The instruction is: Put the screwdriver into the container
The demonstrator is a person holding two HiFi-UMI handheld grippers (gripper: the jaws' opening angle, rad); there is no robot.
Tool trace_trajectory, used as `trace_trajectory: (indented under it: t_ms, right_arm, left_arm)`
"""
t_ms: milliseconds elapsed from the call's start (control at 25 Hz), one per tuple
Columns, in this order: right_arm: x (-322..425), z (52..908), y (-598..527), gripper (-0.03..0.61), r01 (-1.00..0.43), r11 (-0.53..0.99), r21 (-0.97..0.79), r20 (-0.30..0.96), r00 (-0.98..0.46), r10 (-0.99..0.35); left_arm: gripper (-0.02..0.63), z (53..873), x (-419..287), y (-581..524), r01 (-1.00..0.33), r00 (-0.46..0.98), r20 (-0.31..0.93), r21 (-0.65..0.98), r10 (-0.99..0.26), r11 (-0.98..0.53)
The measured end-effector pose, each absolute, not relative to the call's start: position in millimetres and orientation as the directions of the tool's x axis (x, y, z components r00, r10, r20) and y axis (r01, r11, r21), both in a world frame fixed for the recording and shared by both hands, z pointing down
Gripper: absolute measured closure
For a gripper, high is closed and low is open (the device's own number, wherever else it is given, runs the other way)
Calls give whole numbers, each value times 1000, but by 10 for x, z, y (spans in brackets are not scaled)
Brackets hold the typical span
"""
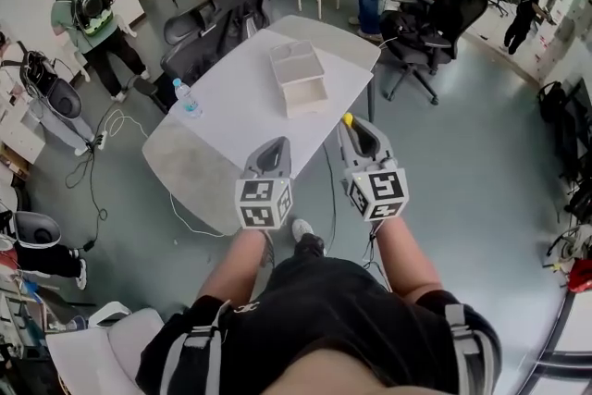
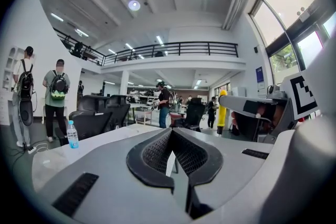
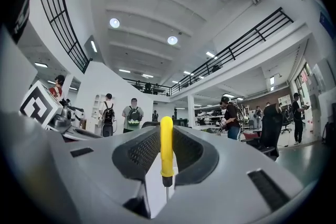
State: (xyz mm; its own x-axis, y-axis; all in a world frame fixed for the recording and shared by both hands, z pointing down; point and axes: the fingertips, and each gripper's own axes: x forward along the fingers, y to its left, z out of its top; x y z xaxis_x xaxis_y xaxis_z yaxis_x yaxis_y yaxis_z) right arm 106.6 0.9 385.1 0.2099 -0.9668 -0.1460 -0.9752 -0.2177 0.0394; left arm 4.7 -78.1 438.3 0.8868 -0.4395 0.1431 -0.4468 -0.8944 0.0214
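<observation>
A screwdriver (image 3: 166, 147) with a yellow handle stands upright between the jaws of my right gripper (image 3: 166, 131), its thin metal shaft (image 3: 167, 192) pointing back toward the camera. In the head view the handle's yellow tip (image 1: 348, 118) pokes out of my right gripper (image 1: 351, 125), at the near right edge of the white table (image 1: 231, 106). The pale box-shaped container (image 1: 289, 97) lies open further in, apart from both grippers. My left gripper (image 1: 274, 145) hovers over the table's near edge, and its jaws (image 2: 171, 131) are shut on nothing.
A water bottle (image 1: 187, 97) stands at the table's left edge. Black office chairs (image 1: 222, 14) crowd the far left side, and another chair (image 1: 439, 18) sits to the right. Several people stand further off. Cables (image 1: 102, 143) trail over the floor at left.
</observation>
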Motion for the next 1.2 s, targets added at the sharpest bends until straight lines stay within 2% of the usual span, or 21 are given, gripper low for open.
trace_trajectory:
  t_ms: [640,1200]
  right_arm:
    - [2258,3826,-1618,509,-979,-199,44,-79,195,-978]
    - [2558,3908,-2828,509,-993,-113,18,-52,112,-992]
  left_arm:
    - [601,4350,1254,-2469,-464,877,176,65,-447,-883]
    - [601,4364,1331,-3515,-546,827,199,65,-526,-835]
